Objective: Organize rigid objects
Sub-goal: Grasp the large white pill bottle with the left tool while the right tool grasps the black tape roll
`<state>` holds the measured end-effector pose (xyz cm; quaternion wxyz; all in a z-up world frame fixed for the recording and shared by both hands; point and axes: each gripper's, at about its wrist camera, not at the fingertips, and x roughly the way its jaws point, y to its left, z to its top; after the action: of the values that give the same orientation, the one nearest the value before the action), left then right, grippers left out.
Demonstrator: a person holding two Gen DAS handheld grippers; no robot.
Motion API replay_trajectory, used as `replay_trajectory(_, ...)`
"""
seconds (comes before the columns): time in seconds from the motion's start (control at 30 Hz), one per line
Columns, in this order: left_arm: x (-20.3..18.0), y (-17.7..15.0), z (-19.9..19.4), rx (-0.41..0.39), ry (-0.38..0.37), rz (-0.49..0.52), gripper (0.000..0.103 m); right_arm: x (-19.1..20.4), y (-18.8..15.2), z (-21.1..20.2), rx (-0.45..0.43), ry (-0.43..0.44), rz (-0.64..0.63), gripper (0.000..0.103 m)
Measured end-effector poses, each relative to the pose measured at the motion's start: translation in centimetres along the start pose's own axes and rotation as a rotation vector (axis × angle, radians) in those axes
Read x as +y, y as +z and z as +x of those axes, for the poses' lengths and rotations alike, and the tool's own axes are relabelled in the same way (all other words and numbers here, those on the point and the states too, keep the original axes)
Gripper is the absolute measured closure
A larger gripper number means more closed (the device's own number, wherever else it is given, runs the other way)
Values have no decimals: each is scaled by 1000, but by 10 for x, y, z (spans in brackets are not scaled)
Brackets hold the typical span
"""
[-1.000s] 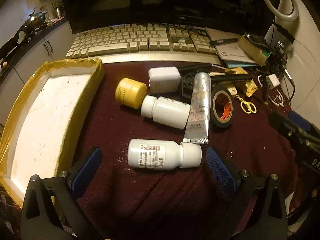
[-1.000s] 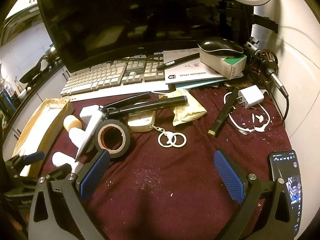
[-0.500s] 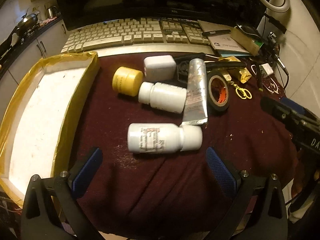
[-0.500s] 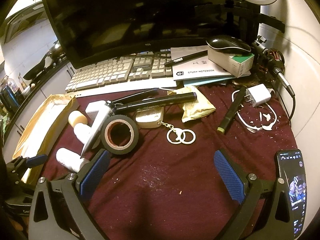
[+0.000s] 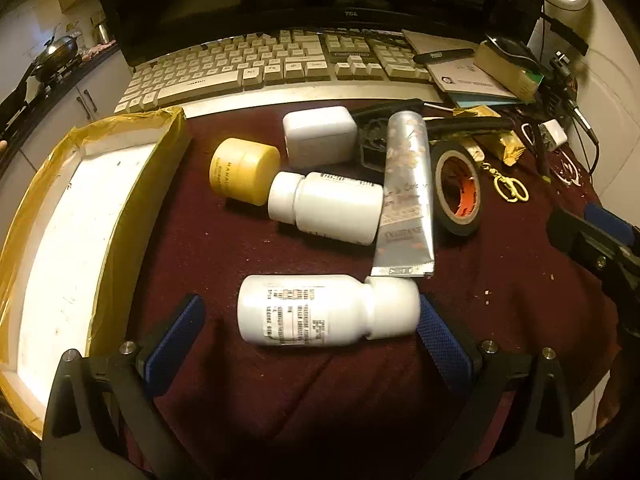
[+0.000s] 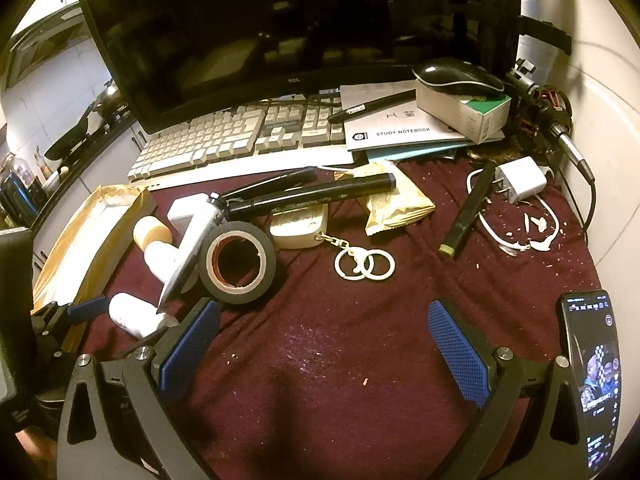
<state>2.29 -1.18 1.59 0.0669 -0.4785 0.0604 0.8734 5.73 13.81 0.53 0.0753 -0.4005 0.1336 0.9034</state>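
Note:
A white pill bottle (image 5: 320,310) lies on its side on the maroon cloth, between the open fingers of my left gripper (image 5: 308,336); its cap nearly touches the right pad. Beyond it lie a second white bottle (image 5: 332,208), a yellow jar (image 5: 242,170), a white box (image 5: 319,135), a silver tube (image 5: 408,196) and a black tape roll (image 5: 458,188). A yellow-edged white tray (image 5: 76,216) stands at the left. My right gripper (image 6: 324,344) is open over bare cloth, with the tape roll (image 6: 238,262) just past its left finger.
A keyboard (image 5: 272,66) and monitor (image 6: 256,32) line the back. Markers (image 6: 316,196), a key ring (image 6: 364,266), a snack packet (image 6: 394,204), a charger with cable (image 6: 520,180) and notebooks (image 6: 400,128) lie to the right. A phone (image 6: 592,380) rests at the right edge.
My left gripper has moved forward and down, so the nearest white bottle now lies between its fingers. My right gripper has edged forward toward the tape roll.

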Motion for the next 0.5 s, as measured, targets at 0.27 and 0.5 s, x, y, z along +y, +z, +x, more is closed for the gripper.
replay_trajectory(0.27,3,-9,-5,-2,-88,-7,20,9,-1,6,8,5,-34,1)
replay_trajectory(0.5,6,-20,-13,16,-99,-3,20,29,1,21,42,18,-139,3)
